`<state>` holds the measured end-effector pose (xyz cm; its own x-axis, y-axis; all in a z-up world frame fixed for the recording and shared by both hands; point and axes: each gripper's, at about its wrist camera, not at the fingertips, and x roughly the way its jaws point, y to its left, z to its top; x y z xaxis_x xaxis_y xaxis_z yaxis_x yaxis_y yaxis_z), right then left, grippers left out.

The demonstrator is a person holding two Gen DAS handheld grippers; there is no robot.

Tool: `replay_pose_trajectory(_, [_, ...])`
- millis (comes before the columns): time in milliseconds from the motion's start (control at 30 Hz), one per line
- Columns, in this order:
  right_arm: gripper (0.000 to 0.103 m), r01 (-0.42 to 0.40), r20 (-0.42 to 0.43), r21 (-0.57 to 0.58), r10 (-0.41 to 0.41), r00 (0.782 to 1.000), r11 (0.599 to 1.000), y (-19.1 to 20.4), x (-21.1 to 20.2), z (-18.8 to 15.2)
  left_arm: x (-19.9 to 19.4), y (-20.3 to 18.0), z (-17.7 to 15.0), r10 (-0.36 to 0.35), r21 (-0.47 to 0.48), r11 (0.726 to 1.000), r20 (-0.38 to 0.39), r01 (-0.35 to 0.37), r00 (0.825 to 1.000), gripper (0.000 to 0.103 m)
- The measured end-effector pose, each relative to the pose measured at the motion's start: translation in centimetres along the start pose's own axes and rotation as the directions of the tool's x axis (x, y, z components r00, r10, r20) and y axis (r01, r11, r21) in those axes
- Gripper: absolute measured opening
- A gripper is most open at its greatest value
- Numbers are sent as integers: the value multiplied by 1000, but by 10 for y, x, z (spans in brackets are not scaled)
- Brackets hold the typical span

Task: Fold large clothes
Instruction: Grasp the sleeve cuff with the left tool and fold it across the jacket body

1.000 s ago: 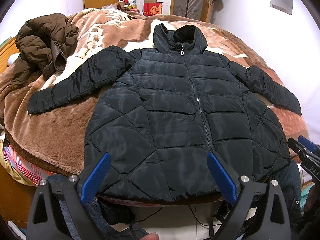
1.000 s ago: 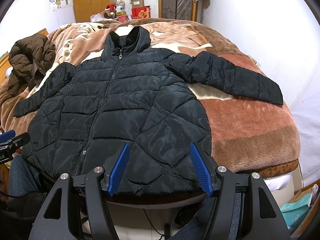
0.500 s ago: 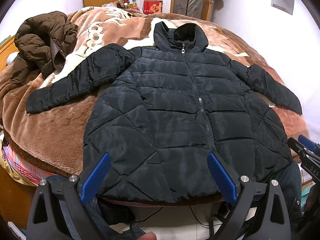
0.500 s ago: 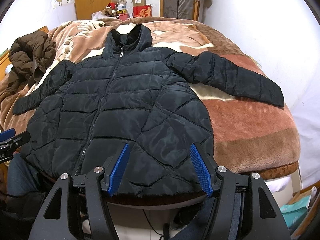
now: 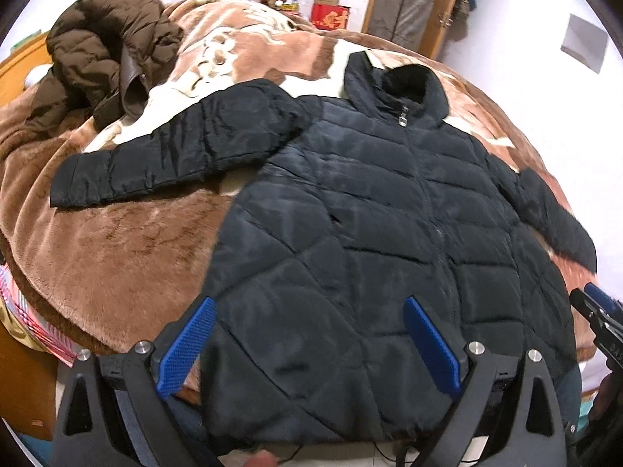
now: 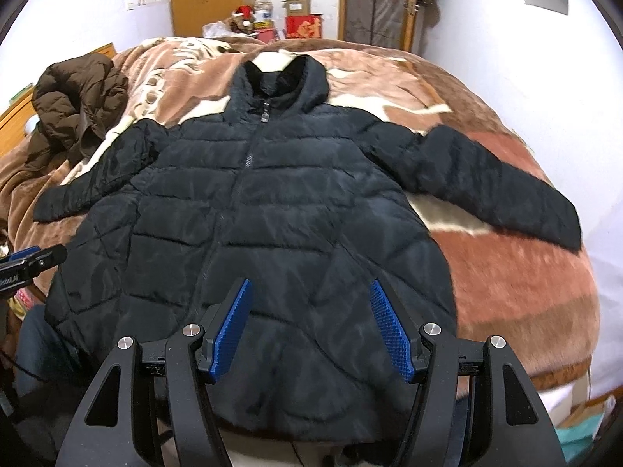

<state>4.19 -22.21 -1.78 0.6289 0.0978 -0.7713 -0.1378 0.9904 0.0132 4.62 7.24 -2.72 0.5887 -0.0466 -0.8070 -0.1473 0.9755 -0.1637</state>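
A large black quilted hooded jacket (image 5: 370, 233) lies flat, zipped, front up on the bed, both sleeves spread outward; it also shows in the right wrist view (image 6: 272, 214). My left gripper (image 5: 311, 311) is open and empty, held above the jacket's lower left hem. My right gripper (image 6: 309, 292) is open and empty above the lower right part of the jacket. The jacket's left sleeve (image 5: 175, 155) lies toward the left, the right sleeve (image 6: 486, 190) toward the right. The right gripper's tip (image 5: 595, 311) shows at the left view's right edge.
The bed is covered by a brown and cream plush blanket (image 5: 117, 257). A crumpled brown puffer coat (image 5: 105, 50) lies at the bed's far left, also in the right wrist view (image 6: 74, 105). White walls stand close on the right; boxes and wardrobes stand behind the bed.
Both grippers have moved forward and lower over the jacket's hem; the left one has also swung toward the left sleeve. The jacket has not moved and both stay open.
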Motion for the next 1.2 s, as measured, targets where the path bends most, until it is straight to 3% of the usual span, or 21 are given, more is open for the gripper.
replay_pose_trajectory(100, [63,-28,-3,-10,28,1000,1000,9,12,14,9,19,13,3,-23,1000,8,-3,1000,98])
replay_pose_trajectory(267, [63,-55,-21,-50,54,998,997,29,37,36,29,62,36,68,-100,993,13,-66,998,98])
replay_pose_trajectory(467, [63,-86,-55,-104,81,995,991,50,71,56,65,122,56,40,-203,978,-19,-43,999,95])
replay_pose_trajectory(533, [63,-98,-61,-117,91,994,988,56,81,63,74,140,61,66,-231,970,-19,-69,998,92])
replay_pose_trajectory(700, [63,-107,-78,-139,97,992,985,68,107,77,99,185,70,92,-347,934,-15,-91,996,92])
replay_pose_trajectory(867, [63,-111,-92,-138,99,991,984,73,127,84,125,227,69,114,-471,875,-29,-114,993,88])
replay_pose_trajectory(1067, [63,-93,-124,-122,78,989,988,67,149,85,140,255,74,172,-527,837,3,-144,985,85])
replay_pose_trajectory(1133, [63,-83,-137,-112,67,988,990,62,155,84,147,262,79,195,-522,837,5,-164,981,82])
replay_pose_trajectory(1200, [63,-72,-147,-99,57,987,993,56,159,83,154,268,83,212,-528,830,-5,-183,977,70])
